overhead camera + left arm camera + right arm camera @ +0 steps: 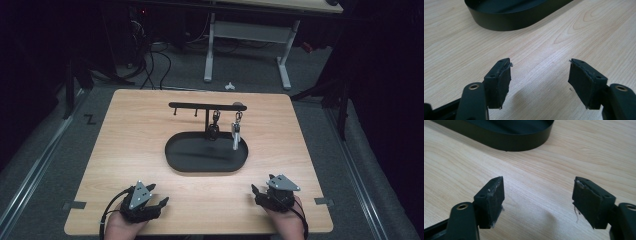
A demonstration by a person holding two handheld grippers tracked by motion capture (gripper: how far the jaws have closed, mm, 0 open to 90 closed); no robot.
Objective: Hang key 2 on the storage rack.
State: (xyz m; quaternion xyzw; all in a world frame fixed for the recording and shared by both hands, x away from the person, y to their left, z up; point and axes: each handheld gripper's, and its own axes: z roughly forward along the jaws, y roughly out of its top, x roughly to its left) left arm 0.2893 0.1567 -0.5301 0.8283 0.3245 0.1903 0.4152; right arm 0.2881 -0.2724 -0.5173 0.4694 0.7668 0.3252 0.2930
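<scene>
A black oval tray [200, 169] lies in the middle of the wooden table [130, 135]. A black T-shaped rack [205, 105] with small hooks rises from its back edge. A dark keyring item [214, 131] and a silvery one [235, 136] hang from the rack's right half. My left gripper [157, 195] rests near the table's front edge at the left, open, with bare wood between its pads [499, 82]. My right gripper [262, 184] sits at the front right, open too, nothing between its pads [491, 197]. Both gripper views catch the tray wall [506, 22] [506, 141] ahead.
Two bits of grey tape [74, 204] [323, 201] mark the table's front corners. Beyond the far edge stand a white-legged desk [245, 35] and cables [155, 65] on the dark floor. Bare wood [210, 200] lies between the two grippers.
</scene>
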